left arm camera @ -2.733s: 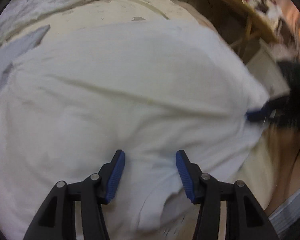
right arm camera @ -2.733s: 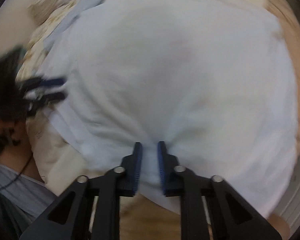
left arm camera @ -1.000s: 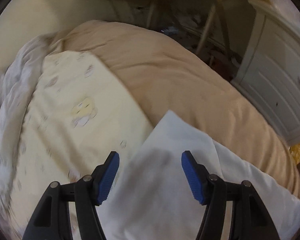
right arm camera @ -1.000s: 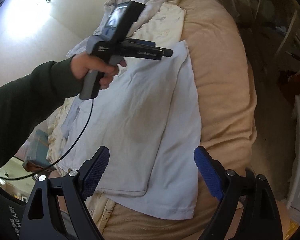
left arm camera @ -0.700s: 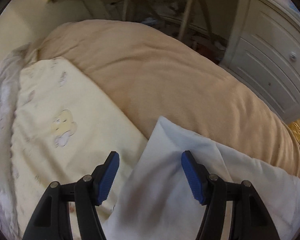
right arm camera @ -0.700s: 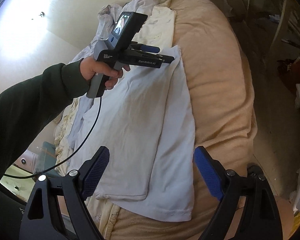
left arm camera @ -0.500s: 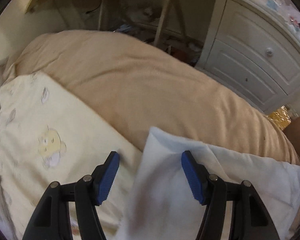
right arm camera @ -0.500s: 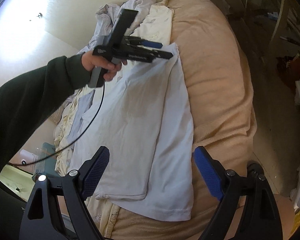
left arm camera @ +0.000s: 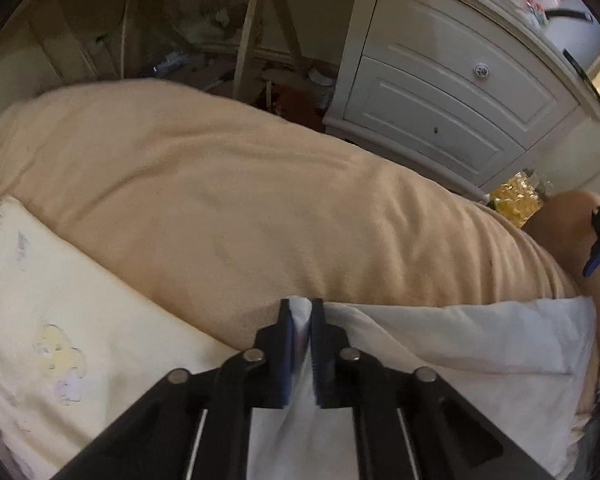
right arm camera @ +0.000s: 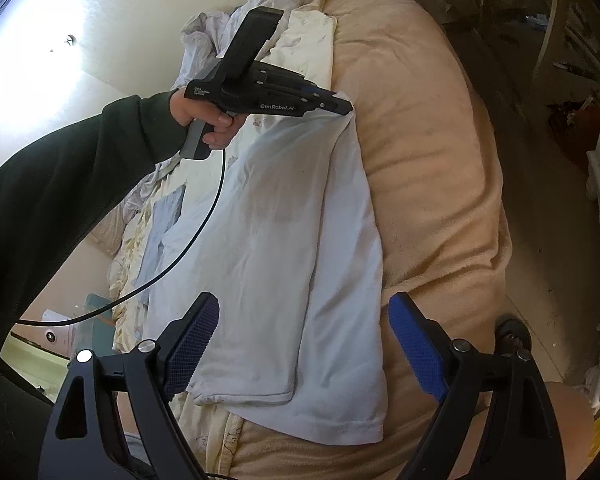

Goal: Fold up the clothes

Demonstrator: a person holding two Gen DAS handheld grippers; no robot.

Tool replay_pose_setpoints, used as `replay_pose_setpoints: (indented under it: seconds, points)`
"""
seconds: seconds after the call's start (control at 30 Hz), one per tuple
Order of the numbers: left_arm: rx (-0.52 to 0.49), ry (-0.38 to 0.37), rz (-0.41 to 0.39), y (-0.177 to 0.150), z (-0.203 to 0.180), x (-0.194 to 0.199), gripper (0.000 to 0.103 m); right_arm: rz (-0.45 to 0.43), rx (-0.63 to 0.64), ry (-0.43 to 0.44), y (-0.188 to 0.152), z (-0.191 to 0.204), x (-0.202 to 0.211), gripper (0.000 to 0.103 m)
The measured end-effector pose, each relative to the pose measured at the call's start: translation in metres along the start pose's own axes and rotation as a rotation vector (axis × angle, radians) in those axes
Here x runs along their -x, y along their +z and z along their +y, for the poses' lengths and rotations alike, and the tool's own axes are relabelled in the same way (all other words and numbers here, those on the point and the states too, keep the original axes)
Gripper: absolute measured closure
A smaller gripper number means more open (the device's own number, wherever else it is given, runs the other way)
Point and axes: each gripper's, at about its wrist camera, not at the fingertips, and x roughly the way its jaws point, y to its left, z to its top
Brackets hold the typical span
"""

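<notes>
A white cotton garment [right arm camera: 284, 248], folded lengthwise into a long strip, lies on a bed covered by a tan fleece blanket [right arm camera: 428, 168]. The left gripper [left arm camera: 300, 316] has just closed its jaws, and they now pinch the garment's far corner, with a fold of white cloth squeezed between the blue pads. From the right wrist view, a hand [right arm camera: 204, 120] in a dark green sleeve [right arm camera: 60, 184] grips that tool's handle, and its tip meets the top corner of the garment next to the blanket.

The right gripper [right arm camera: 304, 344] hovers above the garment's near end, jaws spread wide with nothing between them. The near hem lies below them, close to the bed's edge.

Beside the garment lies a pale yellow sheet with a small cartoon animal print [left arm camera: 56, 320], and crumpled light bedding [right arm camera: 220, 28] is heaped at the far end. A white bedside cabinet with two panelled drawers [left arm camera: 452, 92] stands beyond the bed; both drawers are closed, so their contents cannot be seen.
</notes>
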Motion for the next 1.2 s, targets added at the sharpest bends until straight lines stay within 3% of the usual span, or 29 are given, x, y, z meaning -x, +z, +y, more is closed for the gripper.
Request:
replay_pose_setpoints:
  seconds: [0.17,0.3,0.47,0.53,0.6,0.63,0.7,0.77,0.93,1.2]
  points:
    - [0.044,0.04,-0.101,-0.007,-0.003,0.032,0.098,0.014,-0.041,-0.017,0.001,-0.01,0.004,0.013]
    - [0.062,0.057,-0.165,-0.016,-0.003,0.059,0.098,0.161,0.008,-0.087,0.001,-0.017,-0.004,0.013]
    - [0.099,0.069,-0.203,-0.035,-0.003,0.082,0.098,0.272,0.028,-0.058,-0.005,-0.02,-0.025,0.015]
    - [0.101,0.08,-0.198,-0.037,0.0,0.087,0.098,0.318,0.033,-0.081,-0.009,-0.021,-0.034,0.024]
    - [0.106,0.088,-0.198,-0.039,0.001,0.089,0.098,0.348,0.034,-0.096,-0.013,-0.022,-0.037,0.052]
    - [0.109,0.092,-0.199,-0.04,0.001,0.09,0.098,0.363,0.031,-0.111,-0.015,-0.023,-0.039,0.058]
    - [0.12,0.096,-0.206,-0.04,0.004,0.093,0.098,0.367,0.029,-0.103,-0.017,-0.022,-0.038,0.083]
    - [0.13,0.102,-0.206,-0.039,0.004,0.093,0.098,0.356,0.041,-0.079,-0.018,-0.016,-0.033,0.097]
    - [0.144,0.143,-0.197,-0.038,0.0,0.099,0.098,0.263,0.032,0.011,-0.02,0.003,-0.013,0.1]
    - [0.207,0.255,-0.225,-0.071,-0.005,0.15,0.098,0.185,0.166,0.045,-0.013,0.077,-0.003,0.1]
